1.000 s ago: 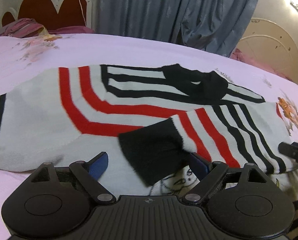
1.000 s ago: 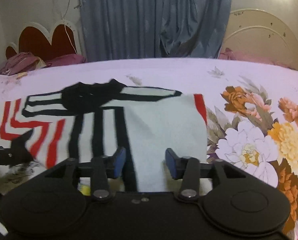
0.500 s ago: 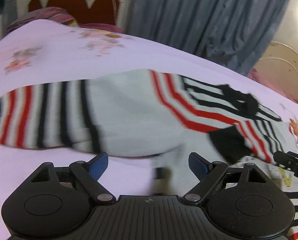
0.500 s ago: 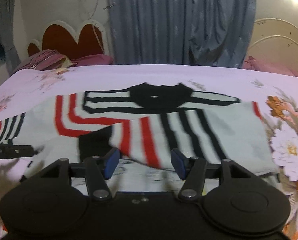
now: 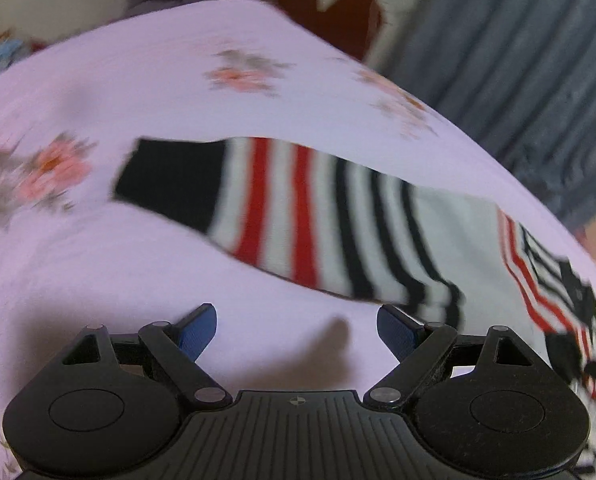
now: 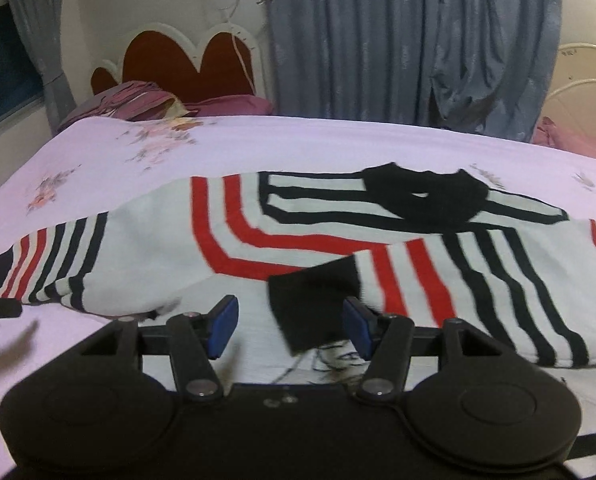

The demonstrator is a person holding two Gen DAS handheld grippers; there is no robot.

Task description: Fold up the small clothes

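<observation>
Striped sweater lying flat on bedspread, beyond both tongs; left gripper gaping wide, empty; right gripper standing half-open, gripping nothing.

Both fisheye views are dim and warm-tinted, the bedsheet reading lilac under indoor light. The left wrist view is heavily motion-smeared: the striped sweater and floral prints streak sideways, while the left gripper at 6 o'clock stays crisp. Soft shadows pool just beyond its fingers. The right wrist view is sharper (only mild smear on the stripes), and the curtain bows toward 12 o'clock
</observation>
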